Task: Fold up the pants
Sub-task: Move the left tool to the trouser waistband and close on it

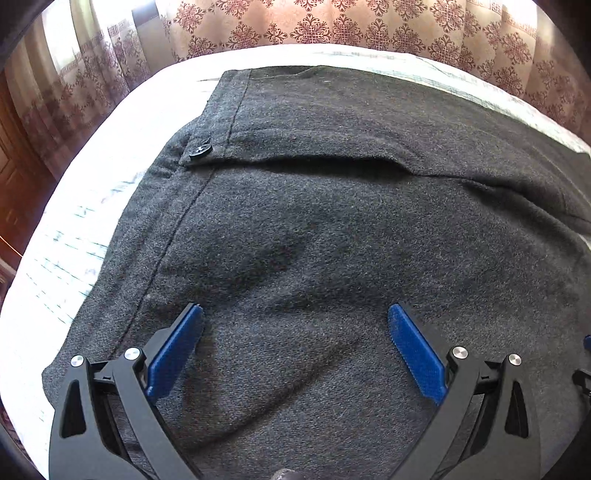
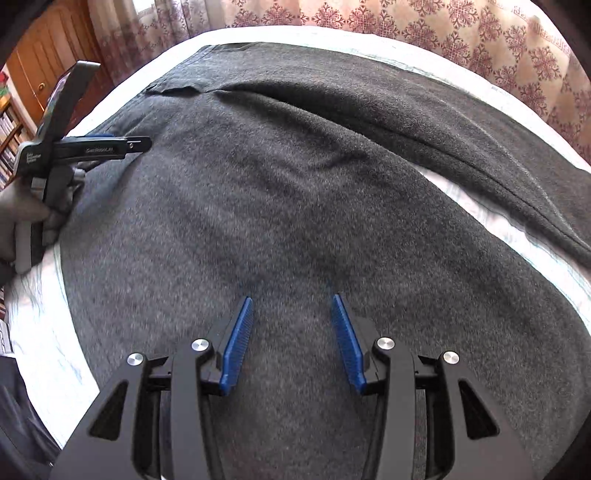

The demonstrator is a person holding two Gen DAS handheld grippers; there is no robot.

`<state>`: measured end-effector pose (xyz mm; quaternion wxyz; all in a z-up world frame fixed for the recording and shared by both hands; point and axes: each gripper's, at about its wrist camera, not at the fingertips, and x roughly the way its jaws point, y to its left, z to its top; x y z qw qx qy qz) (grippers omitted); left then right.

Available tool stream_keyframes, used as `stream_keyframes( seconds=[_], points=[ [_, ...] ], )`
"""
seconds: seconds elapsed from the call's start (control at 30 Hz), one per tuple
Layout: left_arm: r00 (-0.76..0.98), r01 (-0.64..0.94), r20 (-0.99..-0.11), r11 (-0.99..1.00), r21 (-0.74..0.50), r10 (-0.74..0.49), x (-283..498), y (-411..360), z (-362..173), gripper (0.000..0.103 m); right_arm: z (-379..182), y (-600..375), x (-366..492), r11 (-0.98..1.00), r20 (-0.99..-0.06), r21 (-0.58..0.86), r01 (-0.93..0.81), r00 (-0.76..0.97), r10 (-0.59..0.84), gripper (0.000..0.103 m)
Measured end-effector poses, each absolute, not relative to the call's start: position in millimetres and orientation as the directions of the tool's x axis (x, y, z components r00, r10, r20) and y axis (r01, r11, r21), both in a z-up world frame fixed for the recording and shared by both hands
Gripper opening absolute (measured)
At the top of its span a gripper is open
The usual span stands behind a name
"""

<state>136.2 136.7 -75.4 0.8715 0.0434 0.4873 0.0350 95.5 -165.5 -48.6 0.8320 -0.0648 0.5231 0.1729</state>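
Dark grey pants (image 1: 314,221) lie spread flat on a white sheet (image 1: 92,192), waistband to the left with a black button (image 1: 201,149) on it. My left gripper (image 1: 295,317) is open wide and empty, just above the fabric near the waist. In the right wrist view the pants (image 2: 295,184) fill the frame, with one leg (image 2: 461,147) running off to the right at the back. My right gripper (image 2: 293,306) is open and empty over the middle of the fabric. The left gripper also shows at the left in that view (image 2: 92,147), held by a gloved hand.
The white sheet (image 2: 480,210) shows between the two legs and around the pants. A patterned pink curtain (image 1: 351,29) hangs behind the bed. A wooden cabinet (image 2: 40,62) and bookshelves stand at the far left.
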Motion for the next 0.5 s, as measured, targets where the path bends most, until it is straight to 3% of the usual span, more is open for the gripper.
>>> stream_keyframes(
  seconds=[0.4,0.5],
  points=[
    [0.511,-0.036,-0.849,0.99,0.134,0.134,120,162,-70,0.101,-51,-172,75,0.95,-0.882,0.101,-0.297,0.414,0.223,0.05],
    [0.499,-0.046,-0.854,0.988,0.147,0.151,119,162,-62,0.101,-47,-184,78,0.948,-0.878,0.168,-0.272,0.395,0.269,0.052]
  ],
)
